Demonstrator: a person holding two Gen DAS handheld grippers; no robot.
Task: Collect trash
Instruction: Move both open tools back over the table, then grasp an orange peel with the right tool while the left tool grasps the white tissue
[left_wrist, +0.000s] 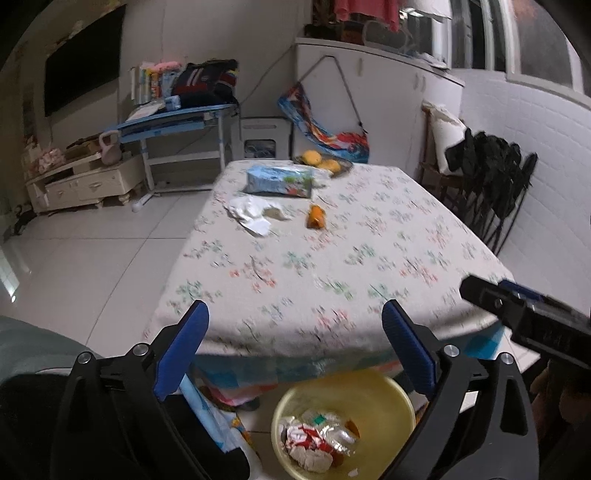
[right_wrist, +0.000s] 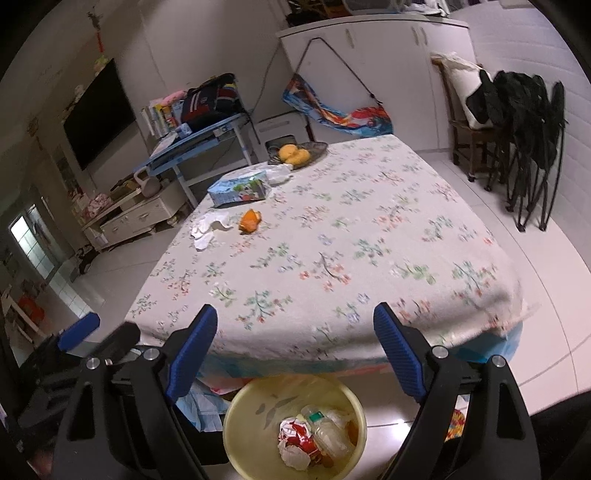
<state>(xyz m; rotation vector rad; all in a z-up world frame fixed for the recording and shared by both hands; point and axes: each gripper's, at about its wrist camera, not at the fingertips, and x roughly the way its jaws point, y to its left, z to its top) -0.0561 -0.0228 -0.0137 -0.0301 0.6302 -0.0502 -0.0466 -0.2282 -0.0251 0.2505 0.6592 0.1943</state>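
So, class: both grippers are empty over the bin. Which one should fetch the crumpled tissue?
Probably the left gripper: the crumpled tissue lies towards the table's left edge, on its side. Both are open, equally distant.

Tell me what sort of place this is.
Most likely a living and dining room in a home: a table under a floral tablecloth with a fruit dish, a wall-mounted TV above a low cabinet, and a child's study desk.

There is one table (right_wrist: 332, 229). On it, at about 11 o'clock, lie one orange peel (right_wrist: 249, 221), one crumpled white tissue (right_wrist: 207, 226) and one blue tissue pack (right_wrist: 240, 190). Farther back is one dish (right_wrist: 314, 149) with two yellow fruits (right_wrist: 293, 154). At 6 o'clock stands one yellow bin (right_wrist: 251, 406).
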